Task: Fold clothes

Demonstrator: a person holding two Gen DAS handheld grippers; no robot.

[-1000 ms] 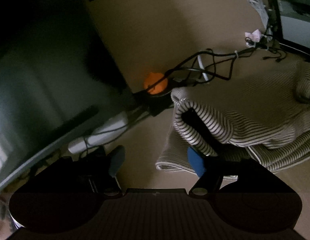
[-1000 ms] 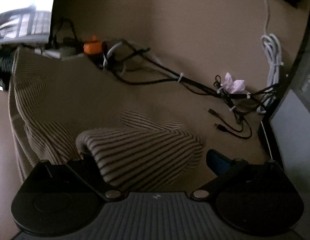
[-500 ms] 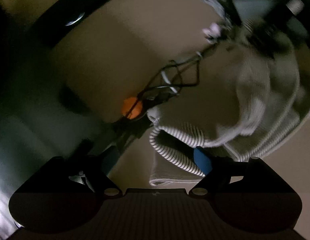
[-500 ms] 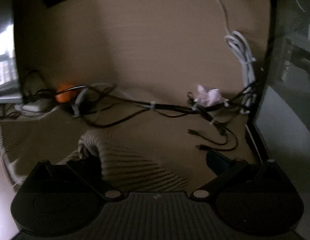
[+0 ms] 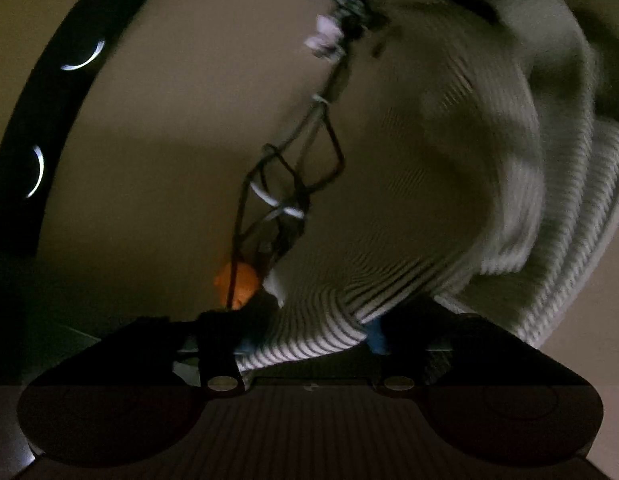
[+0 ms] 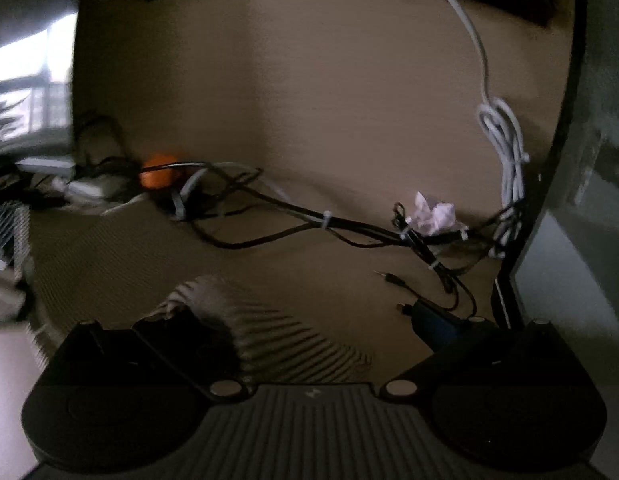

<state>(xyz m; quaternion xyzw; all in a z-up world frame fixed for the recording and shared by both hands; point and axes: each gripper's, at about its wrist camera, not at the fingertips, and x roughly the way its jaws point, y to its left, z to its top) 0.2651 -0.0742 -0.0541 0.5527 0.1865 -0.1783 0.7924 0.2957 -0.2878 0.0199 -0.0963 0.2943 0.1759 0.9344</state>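
A cream garment with thin dark stripes (image 5: 449,208) lies bunched on the tan surface and fills the right side of the left wrist view. A fold of it runs between the fingers of my left gripper (image 5: 309,332), whose jaws are still apart around the cloth. In the right wrist view the same striped garment (image 6: 277,332) bulges between the fingers of my right gripper (image 6: 309,320), whose jaws stand wide apart; the blue pad of its right finger (image 6: 433,324) shows clear of the cloth.
A tangle of black cables (image 6: 301,220) with white ties crosses the surface behind the garment. An orange plug (image 6: 159,170), a coiled white cable (image 6: 503,148) and a crumpled pink tissue (image 6: 433,214) lie along it. A dark monitor edge (image 6: 549,184) stands at the right.
My left gripper has swung and rolled toward the garment, and the striped fold now sits deeper between its fingers. My right gripper has tilted upward, with less cloth in its view.
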